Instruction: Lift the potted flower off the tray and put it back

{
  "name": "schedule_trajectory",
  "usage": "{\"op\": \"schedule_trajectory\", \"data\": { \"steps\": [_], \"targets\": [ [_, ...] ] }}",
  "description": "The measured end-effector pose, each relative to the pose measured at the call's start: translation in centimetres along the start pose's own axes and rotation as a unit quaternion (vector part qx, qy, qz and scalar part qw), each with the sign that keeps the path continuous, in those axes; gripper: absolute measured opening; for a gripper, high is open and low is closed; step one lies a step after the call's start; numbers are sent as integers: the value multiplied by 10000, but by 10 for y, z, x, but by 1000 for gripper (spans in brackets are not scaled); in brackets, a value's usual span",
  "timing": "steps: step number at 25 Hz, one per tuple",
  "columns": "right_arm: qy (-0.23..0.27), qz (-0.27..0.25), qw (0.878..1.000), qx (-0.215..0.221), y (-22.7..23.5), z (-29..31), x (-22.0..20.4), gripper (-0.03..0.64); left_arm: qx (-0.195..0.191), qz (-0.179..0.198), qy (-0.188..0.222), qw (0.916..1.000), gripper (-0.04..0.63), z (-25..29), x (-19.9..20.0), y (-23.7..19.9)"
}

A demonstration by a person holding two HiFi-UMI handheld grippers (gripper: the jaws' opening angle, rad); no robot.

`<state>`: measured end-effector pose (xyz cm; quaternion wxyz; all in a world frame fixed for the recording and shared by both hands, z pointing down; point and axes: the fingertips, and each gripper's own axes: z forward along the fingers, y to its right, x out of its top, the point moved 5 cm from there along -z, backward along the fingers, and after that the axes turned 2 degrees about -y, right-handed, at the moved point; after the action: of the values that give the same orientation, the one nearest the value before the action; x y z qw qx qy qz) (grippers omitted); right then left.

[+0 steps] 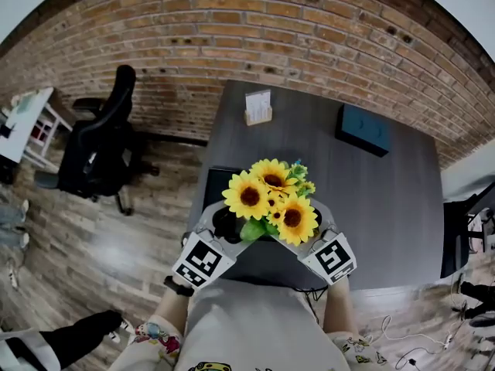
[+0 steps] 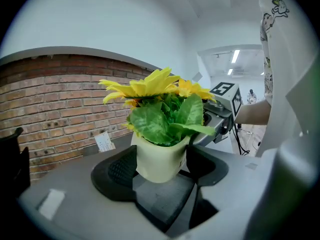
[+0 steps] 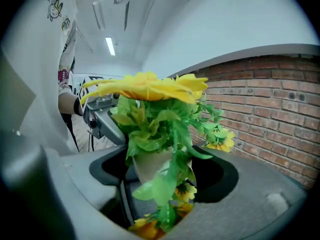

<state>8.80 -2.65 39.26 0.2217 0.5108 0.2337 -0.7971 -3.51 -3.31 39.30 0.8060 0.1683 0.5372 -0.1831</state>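
A potted flower (image 1: 272,199) with yellow sunflowers and green leaves hangs over the near part of the dark table (image 1: 371,207). Its pale pot (image 2: 157,159) sits between the black pads of my left gripper (image 2: 160,168), which is shut on it from the left. From the other side my right gripper (image 3: 165,173) is shut on the same pot (image 3: 150,165), half hidden by leaves. In the head view the left gripper (image 1: 219,224) and right gripper (image 1: 321,224) flank the blooms. A corner of the dark tray (image 1: 219,175) shows beneath and behind the flowers.
A teal box (image 1: 363,128) lies at the table's far right and a small card holder (image 1: 258,107) stands at its far edge. A black office chair (image 1: 100,141) stands left of the table before the brick wall. Cables lie on the floor at the right.
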Motion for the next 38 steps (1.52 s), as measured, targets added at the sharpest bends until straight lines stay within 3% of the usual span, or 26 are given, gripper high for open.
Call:
{"op": "schedule_trajectory", "data": {
  "steps": [5,17,38],
  "targets": [
    [54,-4,10000,32,-13,-9,6,383,58,50,0,10000,325,-14,4,12],
    [92,-79,9997,211,-45,-22,9,382,129,-255,-13,9996,324,-40,-3,37],
    [62,-30,9999,100,-36,-23,6,382,-50,-405,29,9992,322,-30,-3,31]
  ]
}}
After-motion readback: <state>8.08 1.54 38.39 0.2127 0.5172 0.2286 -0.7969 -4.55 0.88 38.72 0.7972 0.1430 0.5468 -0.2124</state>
